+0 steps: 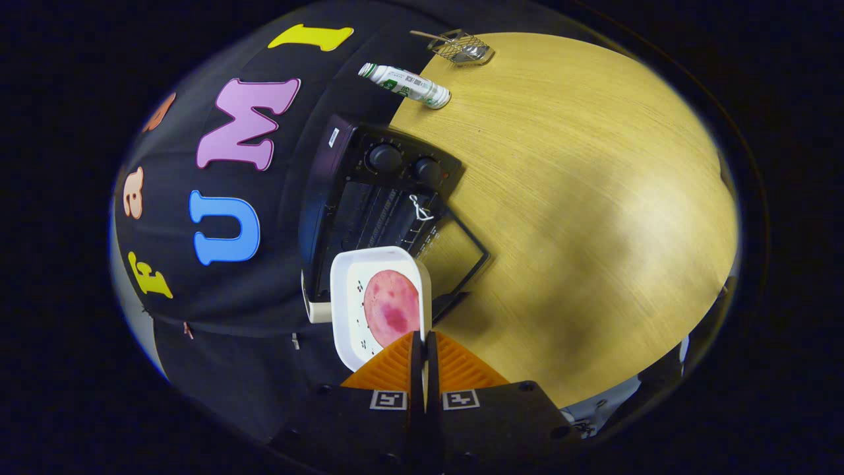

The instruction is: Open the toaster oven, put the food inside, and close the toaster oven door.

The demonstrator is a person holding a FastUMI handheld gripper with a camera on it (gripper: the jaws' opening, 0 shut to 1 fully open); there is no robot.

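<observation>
Toaster oven: door was already down, cavity open.
Tray: with pink food slice, just before oven mouth, lined up for insertion.
Gripper: I had fingers pinched on tray rim.

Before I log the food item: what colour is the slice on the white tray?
Pink with darker reddish blotches, a round slice on the white tray that the gripper pinches; clearest in the gripper view.

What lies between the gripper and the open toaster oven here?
The white plate carrying the round pink food, pinched at its rim by the gripper. In the gripper view it hangs right before the toaster oven, whose door is down.
</observation>
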